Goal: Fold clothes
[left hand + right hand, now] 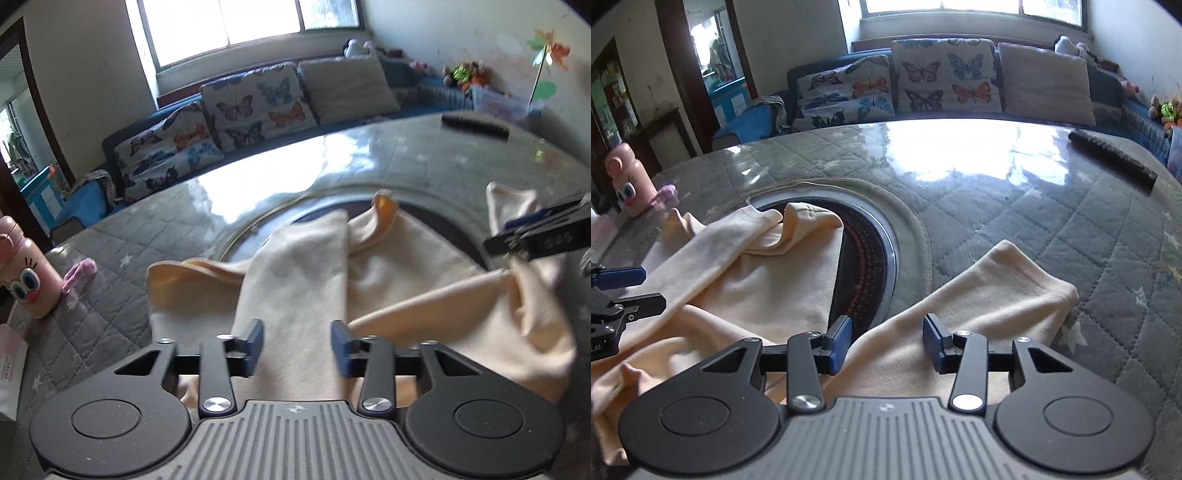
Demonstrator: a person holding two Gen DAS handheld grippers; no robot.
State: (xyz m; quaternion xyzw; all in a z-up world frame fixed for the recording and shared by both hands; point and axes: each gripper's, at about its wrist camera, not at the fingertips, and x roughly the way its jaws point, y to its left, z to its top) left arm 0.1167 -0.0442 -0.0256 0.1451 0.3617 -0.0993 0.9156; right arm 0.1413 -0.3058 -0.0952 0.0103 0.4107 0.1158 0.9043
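A cream garment [406,266] lies crumpled on the grey quilted table [155,236], partly over a round dark inset in the tabletop. In the left wrist view my left gripper [297,345] hovers over a flat strip of the cloth with its blue pads apart and not pressing on it. My right gripper [506,232] enters from the right over a raised fold. In the right wrist view my right gripper [886,343] stands open above a sleeve-like flap of the garment [990,295]. My left gripper [652,288] shows at the left edge.
The round inset [871,266] with a metal rim sits mid-table. A black remote [1112,158] lies at the far right, a pink cartoon bottle [628,181] and a small pink item [666,194] at the far left. A sofa with butterfly cushions [942,81] stands behind the table.
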